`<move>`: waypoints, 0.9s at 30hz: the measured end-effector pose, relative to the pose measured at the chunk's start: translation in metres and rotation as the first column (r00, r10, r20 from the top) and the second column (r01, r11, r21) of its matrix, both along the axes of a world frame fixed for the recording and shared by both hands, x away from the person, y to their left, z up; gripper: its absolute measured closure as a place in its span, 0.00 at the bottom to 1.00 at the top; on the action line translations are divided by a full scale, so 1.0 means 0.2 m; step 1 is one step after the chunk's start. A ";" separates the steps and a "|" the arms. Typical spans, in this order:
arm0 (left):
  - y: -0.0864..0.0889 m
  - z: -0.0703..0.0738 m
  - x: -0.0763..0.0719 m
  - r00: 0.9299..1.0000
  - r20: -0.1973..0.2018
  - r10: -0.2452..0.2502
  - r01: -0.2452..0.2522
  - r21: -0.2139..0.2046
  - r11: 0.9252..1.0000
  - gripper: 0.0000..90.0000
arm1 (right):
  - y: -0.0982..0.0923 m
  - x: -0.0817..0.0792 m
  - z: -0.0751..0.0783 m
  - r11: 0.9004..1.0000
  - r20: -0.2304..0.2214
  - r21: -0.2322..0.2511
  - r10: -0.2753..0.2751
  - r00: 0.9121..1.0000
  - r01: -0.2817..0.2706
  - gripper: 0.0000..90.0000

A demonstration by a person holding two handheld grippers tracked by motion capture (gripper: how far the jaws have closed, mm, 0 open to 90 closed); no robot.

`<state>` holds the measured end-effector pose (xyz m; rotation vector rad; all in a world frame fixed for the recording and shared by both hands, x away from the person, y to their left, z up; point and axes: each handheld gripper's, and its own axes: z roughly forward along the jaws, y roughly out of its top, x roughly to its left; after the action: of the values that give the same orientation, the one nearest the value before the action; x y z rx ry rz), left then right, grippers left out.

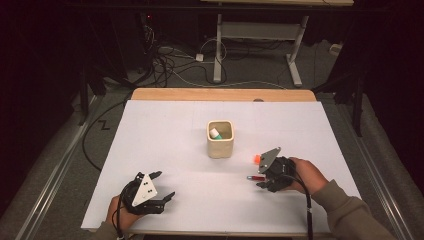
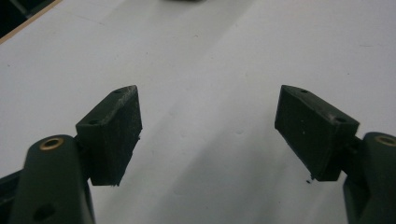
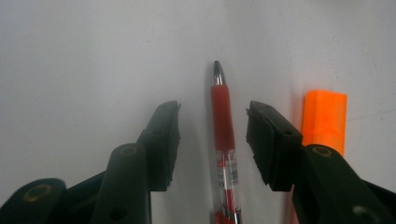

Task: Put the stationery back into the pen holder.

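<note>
Your right gripper (image 3: 212, 140) lies low over the white table sheet (image 1: 175, 140), its jaws parted on either side of the red-gripped clear plastic ballpoint pen (image 3: 223, 140), pads not touching it. The pen lies flat on the sheet, tip pointing away from you, just beside an orange block-shaped highlighter (image 3: 324, 121). Your left gripper (image 2: 208, 133) rests apart, jaws wide and empty. The cream square ceramic cup (image 1: 220, 139) stands mid-table.

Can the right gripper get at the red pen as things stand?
Probably yes. The red pen lies flat on the table between the right gripper's parted jaws, pads not yet touching it. The orange marker lies outside one jaw, apart from the pen.
</note>
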<state>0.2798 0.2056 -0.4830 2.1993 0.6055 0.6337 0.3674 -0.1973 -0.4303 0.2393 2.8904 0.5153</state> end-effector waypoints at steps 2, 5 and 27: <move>0.00 0.00 0.00 1.000 -0.001 -0.001 0.001 0.003 1.000 0.25 | 0.03 0.02 -0.01 0.999 -0.012 -0.030 0.018 1.000 -0.018 0.64; 0.00 0.00 0.00 1.000 0.001 0.002 -0.002 0.002 1.000 0.25 | 0.07 0.05 -0.02 0.998 -0.043 -0.065 0.018 0.999 -0.021 0.66; 0.00 0.00 0.00 1.000 0.002 0.002 -0.002 0.005 1.000 0.25 | 0.09 0.05 -0.05 0.996 -0.054 -0.081 0.024 0.998 -0.028 0.90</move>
<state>0.2795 0.2050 -0.4833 2.2026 0.6058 0.6386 0.3765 -0.1792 -0.4393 0.2063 2.9618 0.3990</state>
